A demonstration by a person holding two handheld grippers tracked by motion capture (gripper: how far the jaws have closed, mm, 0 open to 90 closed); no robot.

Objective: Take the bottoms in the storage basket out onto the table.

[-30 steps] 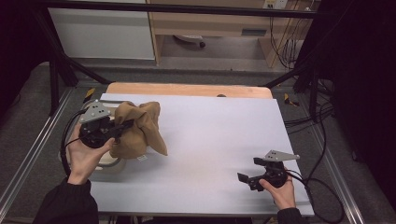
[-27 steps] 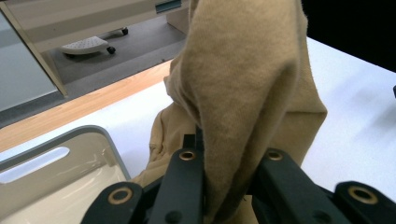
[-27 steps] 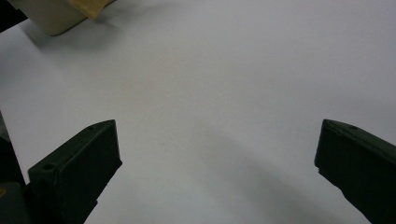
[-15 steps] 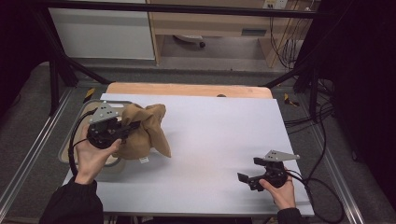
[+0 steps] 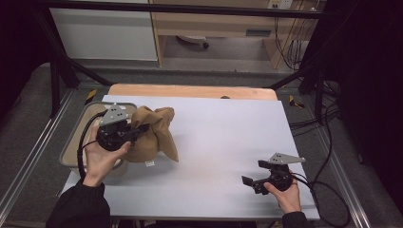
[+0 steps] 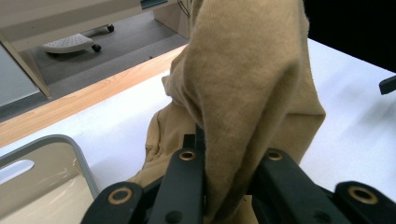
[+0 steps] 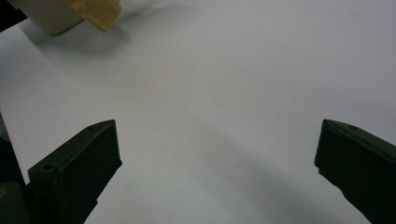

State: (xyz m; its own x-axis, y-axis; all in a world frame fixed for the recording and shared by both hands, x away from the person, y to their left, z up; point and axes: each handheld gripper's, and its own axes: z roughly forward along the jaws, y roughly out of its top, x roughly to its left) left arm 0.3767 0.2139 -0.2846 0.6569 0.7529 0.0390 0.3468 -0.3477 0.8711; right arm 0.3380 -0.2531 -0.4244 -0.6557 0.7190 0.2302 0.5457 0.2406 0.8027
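Tan cloth (image 5: 152, 135) hangs bunched at table's left side, just beside grey bin (image 5: 81, 130), lower edge on white tabletop (image 5: 228, 142). My left gripper (image 5: 135, 130) is clenched on its upper fold. My right gripper (image 5: 253, 175), w/ jaws spread wide & nothing btwn, sits low near front-right edge, well apart from cloth.

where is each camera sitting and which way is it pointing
High view: above the person's side, looking forward and down on the white table; both forearms, left gripper and right gripper show.
Left gripper view: rides the left gripper, looking along its jaws, shut on the tan cloth, grey bin beside.
Right gripper view: rides the right gripper, looking down at bare table between open jaws.
Shared: cloth and bin appear in high and left gripper views.
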